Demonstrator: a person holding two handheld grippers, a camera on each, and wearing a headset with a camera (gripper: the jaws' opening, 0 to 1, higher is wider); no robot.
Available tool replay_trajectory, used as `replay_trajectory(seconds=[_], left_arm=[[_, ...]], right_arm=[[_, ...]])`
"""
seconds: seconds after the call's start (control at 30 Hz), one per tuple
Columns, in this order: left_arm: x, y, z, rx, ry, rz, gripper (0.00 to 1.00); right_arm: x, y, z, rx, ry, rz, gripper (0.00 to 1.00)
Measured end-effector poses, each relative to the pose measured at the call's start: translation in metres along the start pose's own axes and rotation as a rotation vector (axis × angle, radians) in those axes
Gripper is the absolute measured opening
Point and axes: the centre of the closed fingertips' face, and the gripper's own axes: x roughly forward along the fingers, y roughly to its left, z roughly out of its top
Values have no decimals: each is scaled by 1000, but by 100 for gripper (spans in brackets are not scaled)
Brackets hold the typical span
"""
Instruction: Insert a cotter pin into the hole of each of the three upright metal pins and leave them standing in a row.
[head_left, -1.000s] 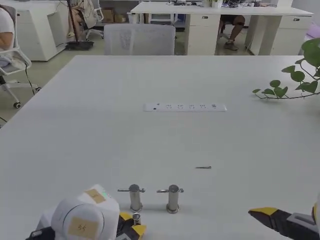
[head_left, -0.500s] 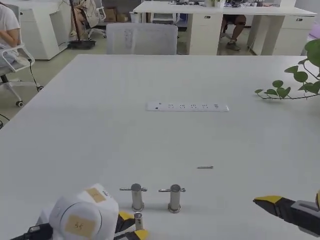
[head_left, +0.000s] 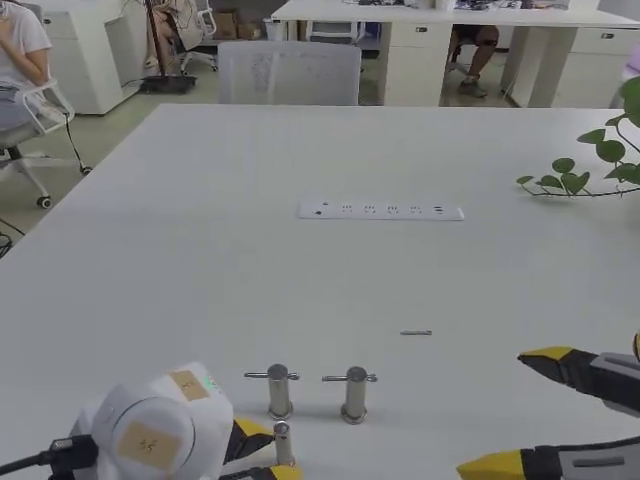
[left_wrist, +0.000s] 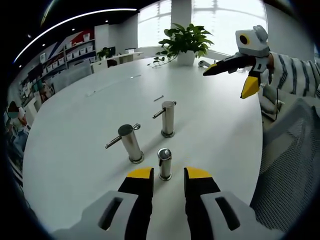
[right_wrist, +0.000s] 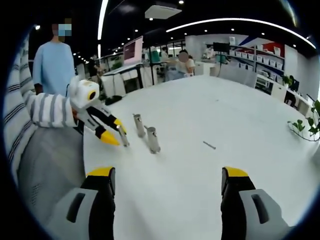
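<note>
White desk (head_left: 200, 250). I see left gripper (left_wrist: 167, 174) jaws apart around bare pin (left_wrist: 164, 161); right gripper (right_wrist: 167, 176) jaws wide apart.

White table (head_left: 150, 250) holds three upright pins (head_left: 279, 392), one loose cotter pin (head_left: 415, 333), power strip (head_left: 380, 211).

Head view: foot of third metal pin (head_left: 282, 432) obscured by left gripper (head_left: 265, 452). Left gripper and right gripper (head_left: 518, 410) cropped at frame edges. Loose cotter pin (head_left: 415, 333) too small to detail.
</note>
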Motion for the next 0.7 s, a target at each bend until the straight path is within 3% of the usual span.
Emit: replay_trajectory(seconds=[0.27,0.4,0.7], left_arm=[[-4,-4,4,45,-32,-40,29],[-4,-4,3,58,-25,-48,35],[-5,-8,0,55,-22,-71,35]], right_arm=[[8,-27,10,-60,26,-6,86],[16,-40,14,-75,36,-2,84],[36,-53,22,-141,91,45,82]])
